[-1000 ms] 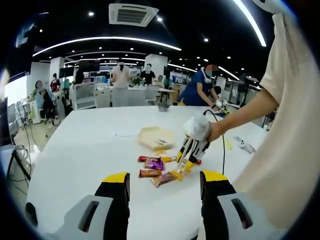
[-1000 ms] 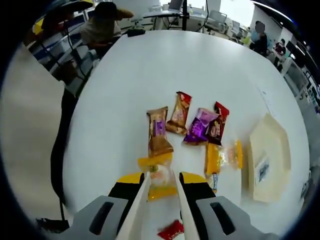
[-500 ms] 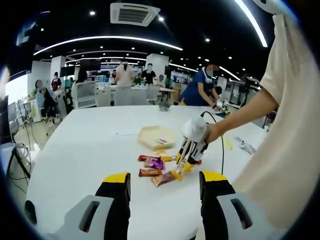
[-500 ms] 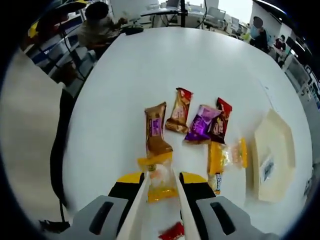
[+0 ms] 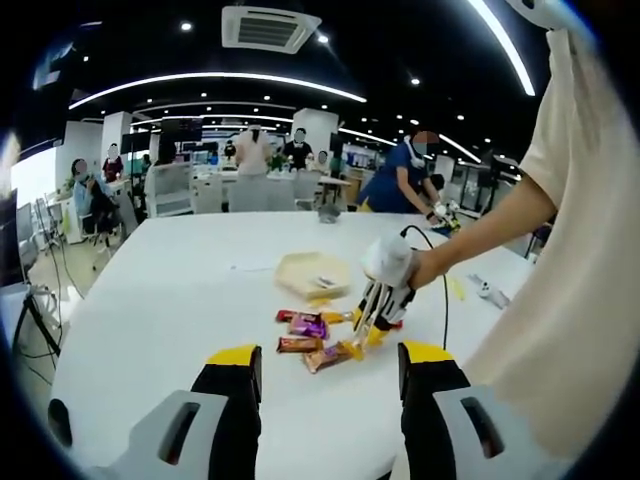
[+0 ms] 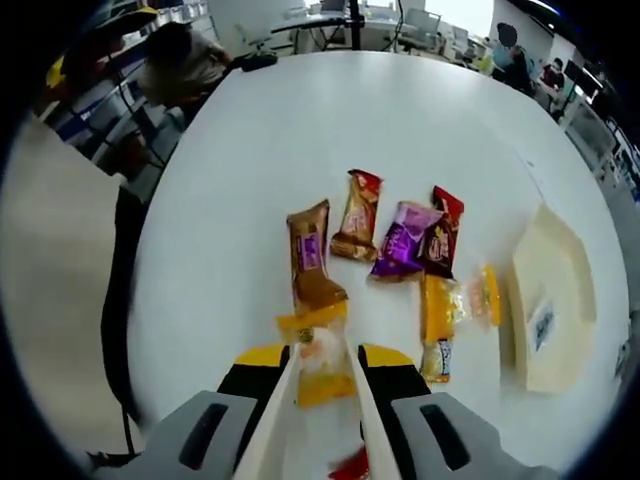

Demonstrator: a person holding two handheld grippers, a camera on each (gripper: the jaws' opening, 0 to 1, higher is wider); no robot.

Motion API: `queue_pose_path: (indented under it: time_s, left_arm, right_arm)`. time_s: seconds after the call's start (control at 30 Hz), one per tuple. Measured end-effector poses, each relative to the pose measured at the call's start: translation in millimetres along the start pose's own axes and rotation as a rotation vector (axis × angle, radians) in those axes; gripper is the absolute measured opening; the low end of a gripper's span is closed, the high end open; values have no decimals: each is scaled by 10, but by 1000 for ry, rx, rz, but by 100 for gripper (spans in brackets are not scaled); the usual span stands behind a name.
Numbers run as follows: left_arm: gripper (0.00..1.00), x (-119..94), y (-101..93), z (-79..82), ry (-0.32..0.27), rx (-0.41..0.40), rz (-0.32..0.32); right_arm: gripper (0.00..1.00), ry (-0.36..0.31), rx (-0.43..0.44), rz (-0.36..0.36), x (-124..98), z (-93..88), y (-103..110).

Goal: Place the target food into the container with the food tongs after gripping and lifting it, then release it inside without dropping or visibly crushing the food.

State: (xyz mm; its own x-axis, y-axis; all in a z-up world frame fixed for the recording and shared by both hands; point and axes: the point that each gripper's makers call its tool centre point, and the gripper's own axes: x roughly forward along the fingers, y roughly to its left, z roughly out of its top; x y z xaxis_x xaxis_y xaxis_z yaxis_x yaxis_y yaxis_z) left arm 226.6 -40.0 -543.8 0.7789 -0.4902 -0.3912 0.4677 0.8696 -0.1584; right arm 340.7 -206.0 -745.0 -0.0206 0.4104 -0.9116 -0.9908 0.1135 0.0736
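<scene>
Closed on the handles of pale food tongs (image 6: 322,415), the right gripper's (image 6: 322,372) jaws point the tong arms down at a yellow snack packet (image 6: 317,350), which lies between the tong tips on the white table (image 6: 240,170). In the right gripper view, a brown packet (image 6: 312,258) touches the yellow one at its 12 o'clock, a tan packet (image 6: 355,215) lies at 1 o'clock, and a purple packet (image 6: 402,240) and a red packet (image 6: 440,228) sit side by side further toward 2 o'clock. An orange-yellow packet (image 6: 440,312) rests at 3 o'clock, and beyond it stands the cream container (image 6: 555,300), well apart from the held tongs. A scrap of red wrapper (image 6: 345,466) peeks out low between the jaws. The left gripper (image 5: 328,375) hangs above the near table edge with its jaws spread wide and nothing between them. In the left gripper view, the right gripper (image 5: 385,285) appears at 1 o'clock, held by a person's hand (image 5: 432,262), with the tongs reaching down to the snack cluster and the container (image 5: 312,274) just behind at 12 o'clock.
</scene>
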Motion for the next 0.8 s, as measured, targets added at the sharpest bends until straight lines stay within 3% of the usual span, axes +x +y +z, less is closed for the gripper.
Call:
queue_pose_path:
  time_s: [0.8]
  left_arm:
    - [54, -85, -16, 0, -8, 9, 9]
  right_arm:
    - [23, -50, 77, -86, -42, -19, 37]
